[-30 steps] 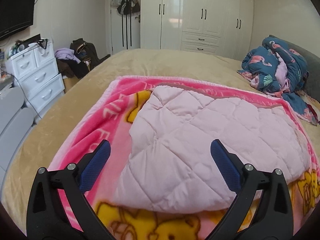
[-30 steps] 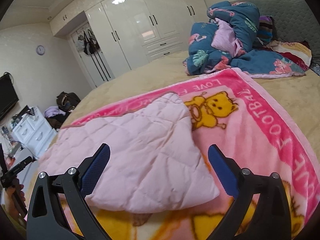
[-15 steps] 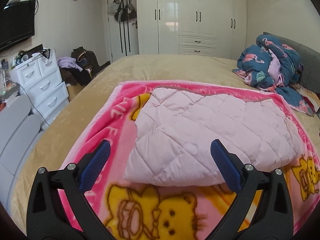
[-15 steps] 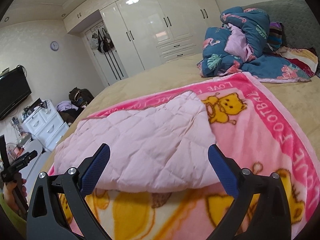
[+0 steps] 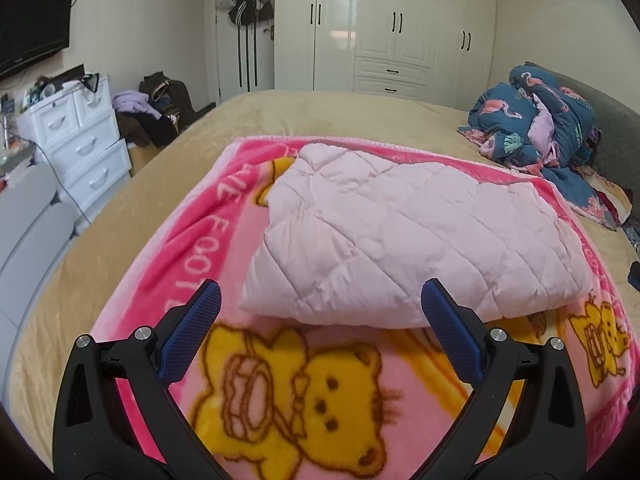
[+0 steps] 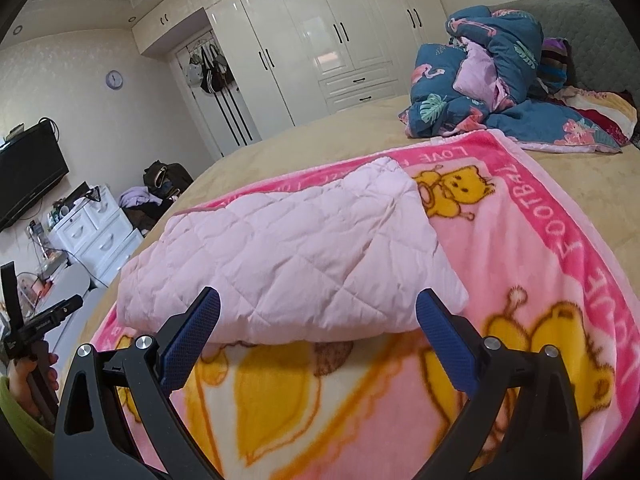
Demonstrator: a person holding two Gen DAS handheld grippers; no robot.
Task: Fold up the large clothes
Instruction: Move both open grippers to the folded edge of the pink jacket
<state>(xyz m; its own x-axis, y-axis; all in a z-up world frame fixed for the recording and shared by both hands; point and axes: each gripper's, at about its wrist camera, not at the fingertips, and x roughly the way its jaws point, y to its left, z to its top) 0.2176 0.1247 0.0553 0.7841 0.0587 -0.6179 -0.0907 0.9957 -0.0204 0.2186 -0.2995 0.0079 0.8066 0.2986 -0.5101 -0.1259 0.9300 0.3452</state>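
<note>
A pale pink quilted garment (image 5: 404, 236) (image 6: 288, 256) lies folded into a rough rectangle on a pink blanket (image 5: 288, 392) (image 6: 532, 264) printed with yellow bears. My left gripper (image 5: 320, 328) hangs open just short of the garment's near edge, nothing between its blue pads. From the right side of the fold, my right gripper (image 6: 318, 328) is also open and empty, a little back from the garment's near edge. At the far left of the right wrist view, a hand (image 6: 28, 376) holds the left gripper's black frame.
The blanket rests on a tan bed (image 5: 340, 116). A heap of blue flamingo-print bedding (image 5: 536, 120) (image 6: 492, 80) sits by the grey headboard. A white drawer unit (image 5: 76, 136) and a clothes pile (image 5: 156, 108) stand left of the bed, white wardrobes (image 5: 396, 24) behind.
Both grippers have drawn back from the garment toward the blanket's near edge, so more of the bear print shows in front. Both stayed open. The garment has not moved.
</note>
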